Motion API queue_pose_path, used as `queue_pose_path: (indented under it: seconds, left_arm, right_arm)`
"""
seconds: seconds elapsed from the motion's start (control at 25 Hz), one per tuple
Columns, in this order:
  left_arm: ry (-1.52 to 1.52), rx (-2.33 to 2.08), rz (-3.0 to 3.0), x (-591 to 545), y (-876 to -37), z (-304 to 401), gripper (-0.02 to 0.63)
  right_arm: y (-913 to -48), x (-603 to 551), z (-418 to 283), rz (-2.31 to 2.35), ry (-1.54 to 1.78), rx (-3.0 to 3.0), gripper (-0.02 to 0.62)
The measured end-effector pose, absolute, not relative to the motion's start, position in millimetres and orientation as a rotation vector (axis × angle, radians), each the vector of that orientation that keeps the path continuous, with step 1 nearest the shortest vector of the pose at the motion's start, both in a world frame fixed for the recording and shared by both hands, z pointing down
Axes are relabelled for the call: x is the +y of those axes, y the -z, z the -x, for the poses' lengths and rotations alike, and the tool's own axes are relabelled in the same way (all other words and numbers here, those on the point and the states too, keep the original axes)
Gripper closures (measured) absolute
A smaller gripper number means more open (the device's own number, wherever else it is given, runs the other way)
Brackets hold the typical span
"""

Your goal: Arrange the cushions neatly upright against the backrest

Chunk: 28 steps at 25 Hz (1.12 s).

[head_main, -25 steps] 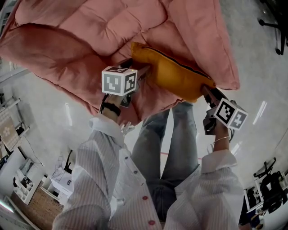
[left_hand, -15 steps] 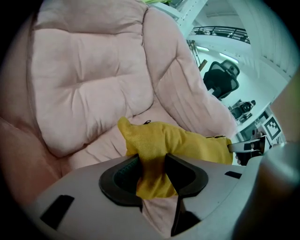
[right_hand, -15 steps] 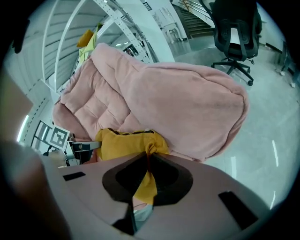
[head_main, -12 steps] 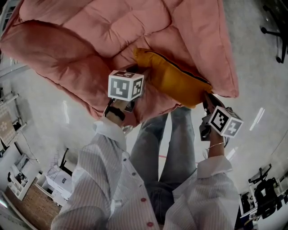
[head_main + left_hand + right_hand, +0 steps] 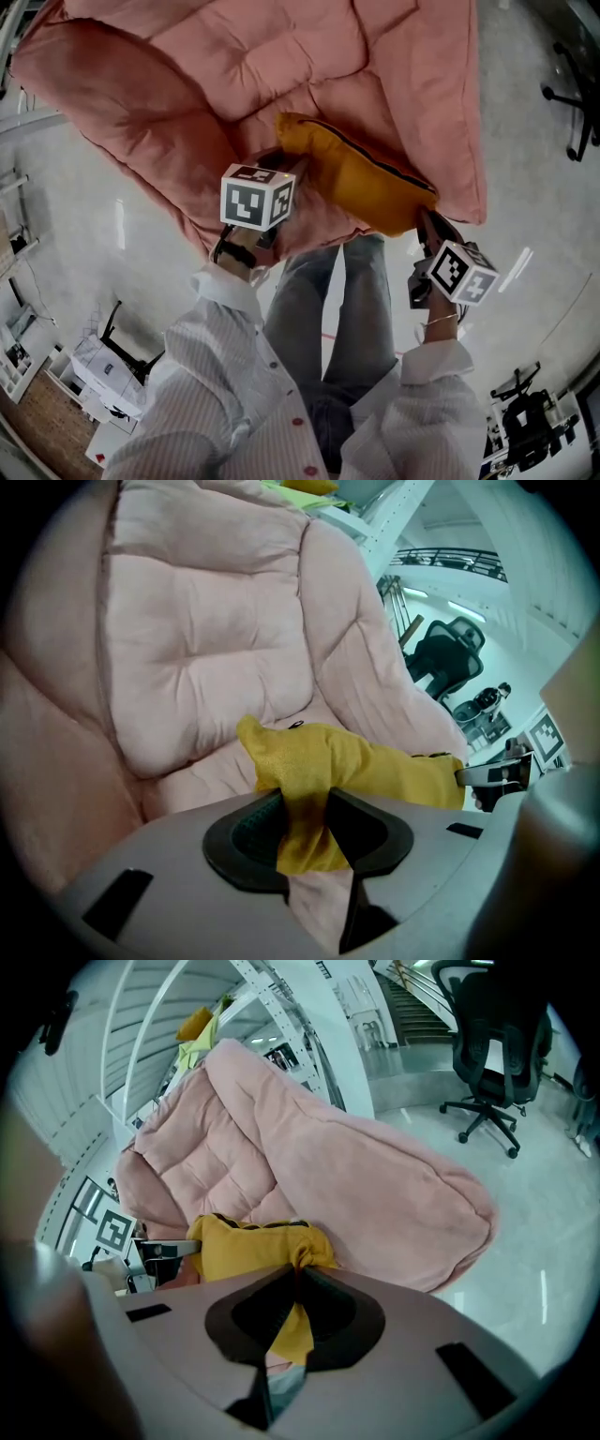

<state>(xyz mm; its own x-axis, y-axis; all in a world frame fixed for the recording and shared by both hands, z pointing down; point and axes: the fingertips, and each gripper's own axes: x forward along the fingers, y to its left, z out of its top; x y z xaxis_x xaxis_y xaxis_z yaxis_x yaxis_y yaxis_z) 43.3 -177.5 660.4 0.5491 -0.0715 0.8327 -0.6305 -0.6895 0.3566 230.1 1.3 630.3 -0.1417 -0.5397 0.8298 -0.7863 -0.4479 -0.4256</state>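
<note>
Pale striped shirt (image 5: 211, 375), red buttons (image 5: 302, 422), blue jeans (image 5: 323, 309), black wristband (image 5: 234, 253), black-and-white marker cubes (image 5: 255, 195)

yellow cushion (image 5: 361, 173): 1 | pink padded seat (image 5: 234, 56): 1 | tongs: 2 (left tongs (image 5: 305, 816), right tongs (image 5: 298, 1283))

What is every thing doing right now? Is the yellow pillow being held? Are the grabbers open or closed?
yellow cushion: low on the seat, pinched at both ends, not yet upright.
left gripper: jaws have just been closing, now shut on one corner of the yellow cushion.
right gripper: jaws have just been closing, now shut on its other corner.
pink padded seat: puffy, with the cushion on it.
office chair: upright, nobody in it.
</note>
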Motion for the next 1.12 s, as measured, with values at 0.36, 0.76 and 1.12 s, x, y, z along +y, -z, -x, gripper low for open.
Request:
queue_pose_path:
  seconds: [0.36, 0.76, 1.12]
  left_arm:
    - [-0.968, -0.699, -2.103, -187, -631, -23, 0.459]
    - [-0.751, -0.919, -2.052, -242, -585, -6, 0.459]
    - [-0.604, -1.089, -1.96, -264, -570, 25, 0.459]
  right_arm:
    - [-600, -36, -235, -1.865, -1.484, -1.607, 0.565]
    - [-555, -152, -251, -1.79, -1.237, -1.805, 0.565]
    - [-547, -232, -237, -1.693, -1.1, -1.92, 0.565]
